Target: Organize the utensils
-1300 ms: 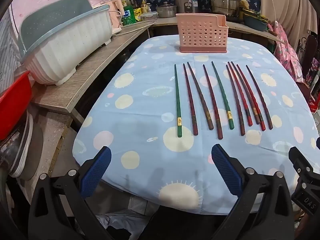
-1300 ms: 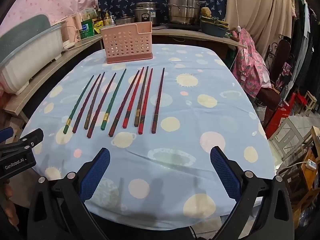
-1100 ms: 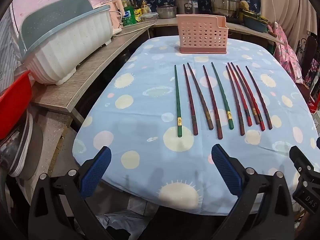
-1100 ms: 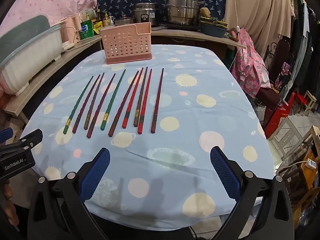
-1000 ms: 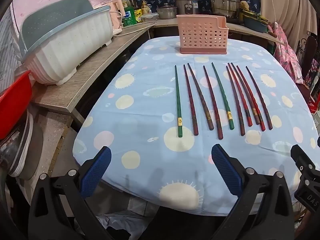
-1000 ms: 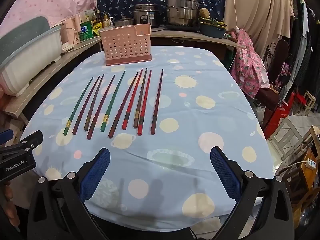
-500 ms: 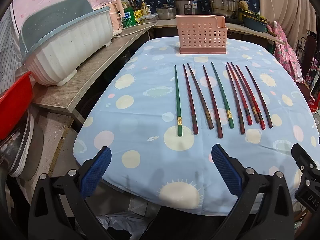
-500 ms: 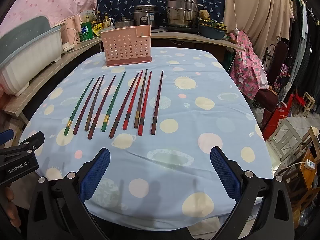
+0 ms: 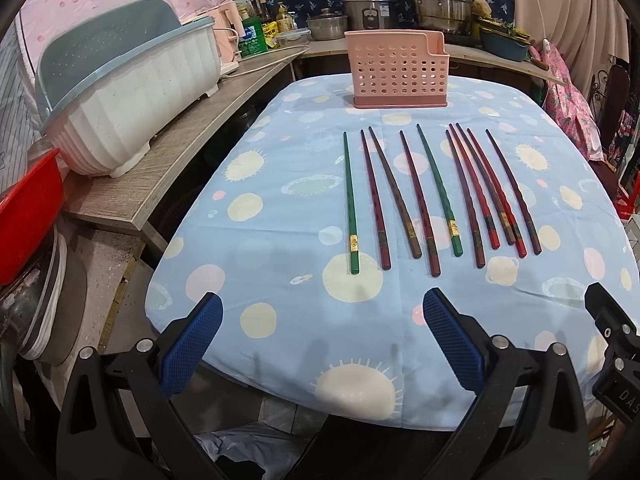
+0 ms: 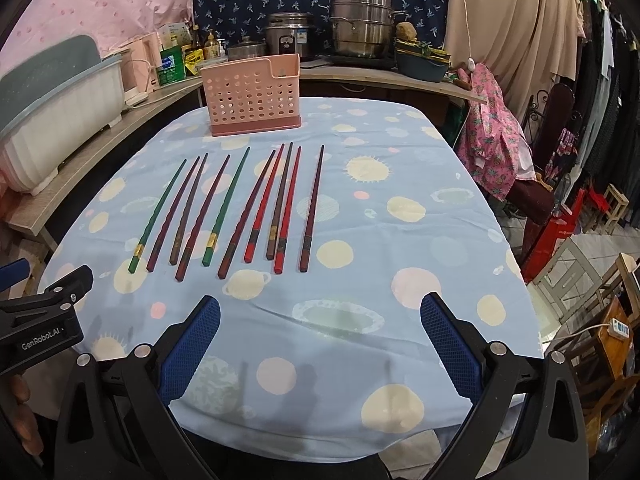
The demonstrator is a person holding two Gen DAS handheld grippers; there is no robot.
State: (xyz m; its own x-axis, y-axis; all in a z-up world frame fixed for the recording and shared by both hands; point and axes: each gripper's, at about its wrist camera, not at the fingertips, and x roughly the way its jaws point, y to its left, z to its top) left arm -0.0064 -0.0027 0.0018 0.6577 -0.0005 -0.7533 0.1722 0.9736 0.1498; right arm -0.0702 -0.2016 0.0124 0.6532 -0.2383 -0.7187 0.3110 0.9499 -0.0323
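1. Ten long lacquered wooden chopsticks [image 9: 430, 196] [image 10: 236, 208] (two green, the rest red, maroon or brown) lie side by side in a row on the counter, thin tips toward the far end, thick ends toward you. The three or four toward the right end crowd close together; whether they touch, cannot tell.
2. The leftmost green chopstick [image 9: 350, 200] [image 10: 158, 210] sits slightly apart from the others.
3. The pink perforated plastic utensil basket [image 9: 397, 69] [image 10: 253, 94] stands upright on the counter beyond the chopstick tips, near them but not touching.
4. The counter is covered by a light blue cloth with yellow sun and planet prints [image 9: 280, 200] [image 10: 400, 208].
5. Your left gripper [image 9: 322, 338] hovers over the near edge of the counter, blue-padded fingers [image 9: 191, 344] spread wide, nothing between them, well short of the chopsticks.
6. Your right gripper [image 10: 320, 338] also sits at the near edge, blue fingers [image 10: 450, 346] spread apart and not holding anything, just beside the left one.
7. A white ribbed dish-drainer tub with a grey-blue rim [image 9: 120, 100] sits on the wooden side shelf to the left.
8. Steel stockpots [image 10: 360, 30] stand on the back shelf.
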